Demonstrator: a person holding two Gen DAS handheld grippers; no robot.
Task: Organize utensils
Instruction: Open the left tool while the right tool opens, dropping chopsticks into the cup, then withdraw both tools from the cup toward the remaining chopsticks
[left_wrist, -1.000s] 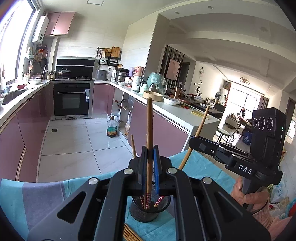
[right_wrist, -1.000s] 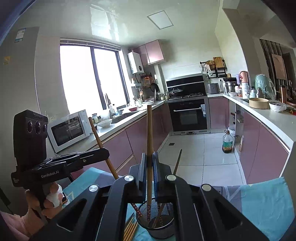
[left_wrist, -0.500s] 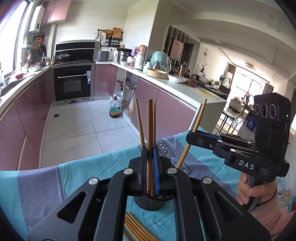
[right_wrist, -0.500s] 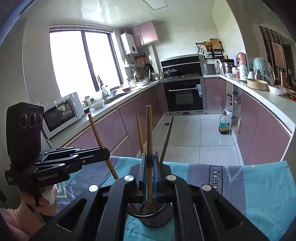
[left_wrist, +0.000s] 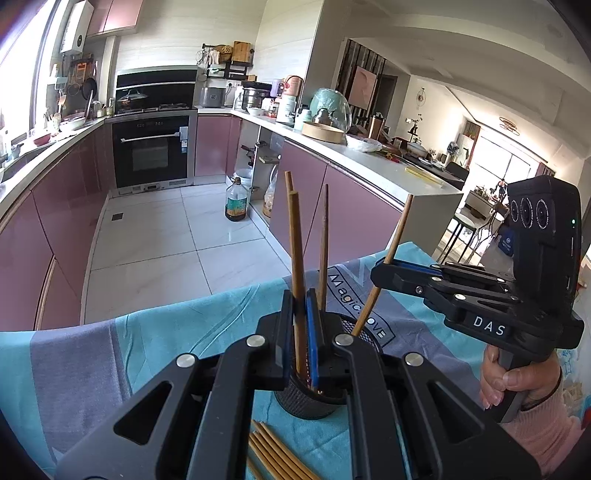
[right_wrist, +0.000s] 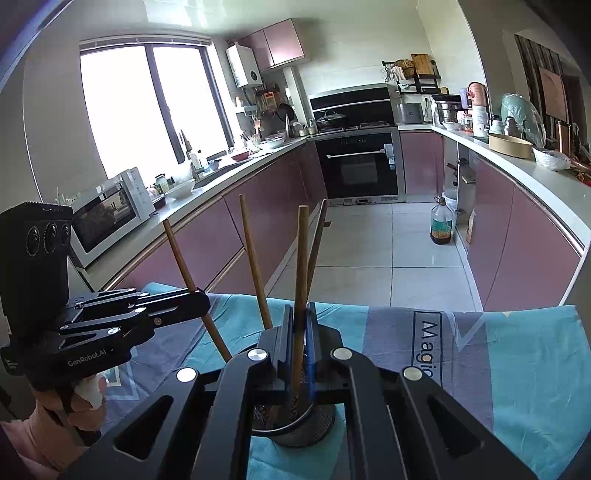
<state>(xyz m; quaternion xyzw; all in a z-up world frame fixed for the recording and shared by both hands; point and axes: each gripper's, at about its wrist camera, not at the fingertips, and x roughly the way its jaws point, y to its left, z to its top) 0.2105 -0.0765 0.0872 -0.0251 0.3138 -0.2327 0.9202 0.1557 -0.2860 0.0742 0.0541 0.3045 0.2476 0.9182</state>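
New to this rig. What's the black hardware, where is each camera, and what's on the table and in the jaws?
There is no robot arm. A person holds a handheld two-finger gripper in each hand, and a fisheye camera on each one looks forward along its fingers.

The left wrist view shows the left gripper up close, shut on a wooden chopstick. At its right edge is the right gripper, held by a hand.

The right wrist view is the mirror case: the right gripper is shut on its own chopstick, and the left gripper comes in from the left.

Both chopsticks' lower ends reach down into a black mesh utensil cup that already holds others. It stands on a teal and grey cloth. More loose chopsticks lie beside it.
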